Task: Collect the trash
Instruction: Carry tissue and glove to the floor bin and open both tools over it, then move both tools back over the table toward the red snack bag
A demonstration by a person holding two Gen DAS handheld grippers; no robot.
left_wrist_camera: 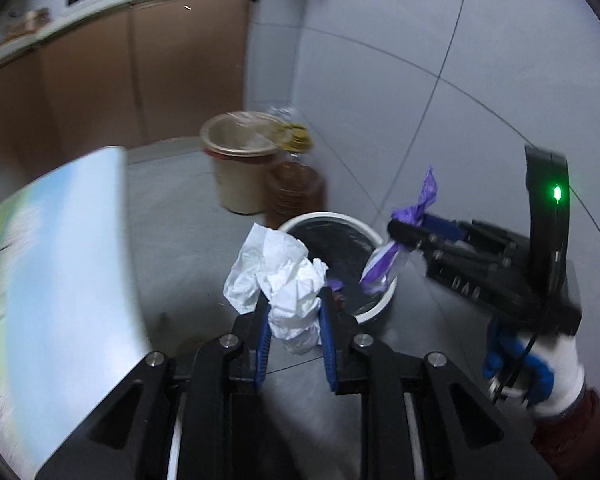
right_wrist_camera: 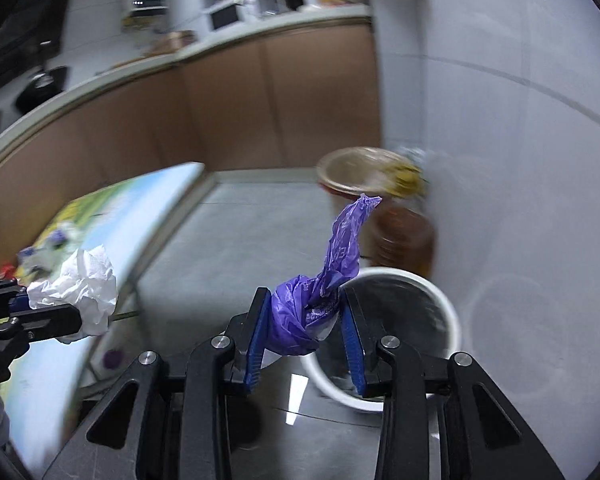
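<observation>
Grey floor tiles (left_wrist_camera: 380, 92) and a brown-fronted kitchen worktop (right_wrist_camera: 228, 52) frame the scene; both views are motion-blurred.

Nearest in the left wrist view, the left gripper (left_wrist_camera: 294, 320) has its jaws clamped on a crumpled white tissue (left_wrist_camera: 284, 280), which bulges up and out beyond the blue pads. It sits just short of the near rim of a white bin (left_wrist_camera: 374, 312) lined with a dark bag, and is not yet over the opening. In the right wrist view the same wad appears at the near left, held over the edge of a worktop covered with a blue-green printed cloth (right_wrist_camera: 100, 216).

To the right, the right gripper (right_wrist_camera: 306, 320) has its jaws closed on a twisted purple plastic wrapper (right_wrist_camera: 332, 256), whose free tail stands upward. Seen from the left wrist camera, this wrapper hangs over the right-hand rim of the bin, with its lower end dipping toward the liner. A gloved hand (left_wrist_camera: 556, 376) carries that gripper.

Farther off stand a beige bucket (left_wrist_camera: 240, 168) and an amber oil bottle (left_wrist_camera: 296, 192), just beside each other against the wall.

Progress, as judged: two pieces of trash are picked up and brought to the bin, neither is released. Small items remain on the cloth at the far left of the right wrist view, too blurred to identify, so further collection may be left.
</observation>
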